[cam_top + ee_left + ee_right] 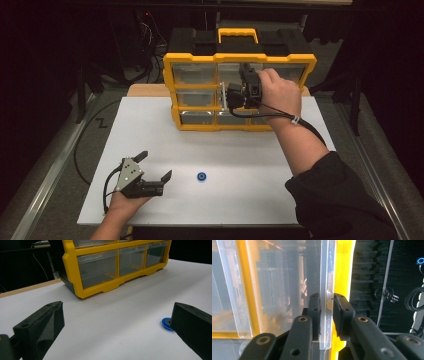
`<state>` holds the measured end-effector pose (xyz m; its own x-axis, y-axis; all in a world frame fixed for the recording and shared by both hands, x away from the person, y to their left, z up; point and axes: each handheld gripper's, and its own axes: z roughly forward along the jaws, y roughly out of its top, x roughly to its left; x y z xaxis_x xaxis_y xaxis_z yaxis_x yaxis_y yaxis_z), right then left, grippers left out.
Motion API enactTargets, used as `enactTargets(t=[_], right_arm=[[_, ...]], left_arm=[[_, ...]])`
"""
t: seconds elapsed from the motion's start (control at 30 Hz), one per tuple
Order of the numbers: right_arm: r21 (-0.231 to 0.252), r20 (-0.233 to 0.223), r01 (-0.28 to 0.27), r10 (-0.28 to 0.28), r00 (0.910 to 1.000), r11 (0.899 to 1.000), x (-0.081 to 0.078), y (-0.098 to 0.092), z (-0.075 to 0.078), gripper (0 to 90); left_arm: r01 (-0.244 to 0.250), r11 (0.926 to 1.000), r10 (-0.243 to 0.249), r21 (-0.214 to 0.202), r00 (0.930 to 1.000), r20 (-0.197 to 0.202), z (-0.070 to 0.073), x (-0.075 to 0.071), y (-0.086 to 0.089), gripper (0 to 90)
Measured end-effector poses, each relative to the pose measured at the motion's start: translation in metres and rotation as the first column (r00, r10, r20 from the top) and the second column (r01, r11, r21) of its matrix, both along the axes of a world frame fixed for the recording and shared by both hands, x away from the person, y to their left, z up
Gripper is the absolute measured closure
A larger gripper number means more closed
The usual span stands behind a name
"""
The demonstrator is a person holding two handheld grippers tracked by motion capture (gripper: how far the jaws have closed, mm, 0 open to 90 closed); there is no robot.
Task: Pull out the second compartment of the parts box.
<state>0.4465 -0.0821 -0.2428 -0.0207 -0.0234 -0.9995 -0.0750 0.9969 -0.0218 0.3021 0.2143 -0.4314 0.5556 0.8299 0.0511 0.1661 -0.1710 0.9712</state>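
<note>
Two grippers are working at different stages: the right gripper (326, 315) is pinching its jaws on the clear front edge of a drawer (325, 277) in the yellow organizer (240, 92), which is standing at the far side of the white table (150, 130), and the pads are pressing the plastic lip from both sides. Judging from this, the grip is made but the drawer is not yet being pulled out. Nearer the person, the left gripper (152, 166) is resting low over the table with its jaws spread wide and nothing between them; a small blue ring (202, 176) is lying just beside its right jaw, untouched. Picking that ring up and placing it in the drawer is probably what remains. Exactly which drawer is being gripped is hard to make out, since the hand (280, 92) is covering it in the high view, and the drawer's contents are blurred behind the plastic.
</note>
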Motion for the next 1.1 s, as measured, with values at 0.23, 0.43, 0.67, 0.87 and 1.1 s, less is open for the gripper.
enactTargets(t=[0.23,0.43,0.67,0.87,1.1], right_arm=[[-0.021,0.01,-0.002,0.003,0.9999,1.0,-0.001,0.001,-0.001,80.2],[-0.022,0.023,0.0,0.001,0.9997,1.0,-0.007,0.001,-0.003,80.4],[-0.019,0.027,-0.003,0.004,0.9996,1.0,-0.016,0.001,-0.003,80.5],[-0.01,0.031,-0.009,0.009,0.9995,1.0,-0.025,0.0,-0.005,80.6],[-0.009,0.03,-0.011,0.011,0.9995,1.0,-0.035,-0.001,-0.005,80.6]], left_arm=[[-0.003,1.0,0.003,-0.003,1.0,0.003,0.0,0.0,0.0,0.0],[-0.003,1.0,0.003,0.001,1.0,0.005,0.0,0.0,0.001,0.0],[-0.006,1.0,0.006,-0.004,1.0,0.007,0.001,0.0,0.001,0.0],[-0.007,1.0,0.007,-0.006,0.9999,0.01,0.001,0.0,0.001,0.0],[-0.01,0.9999,0.011,-0.009,0.9999,0.01,0.001,0.0,0.001,0.0]])
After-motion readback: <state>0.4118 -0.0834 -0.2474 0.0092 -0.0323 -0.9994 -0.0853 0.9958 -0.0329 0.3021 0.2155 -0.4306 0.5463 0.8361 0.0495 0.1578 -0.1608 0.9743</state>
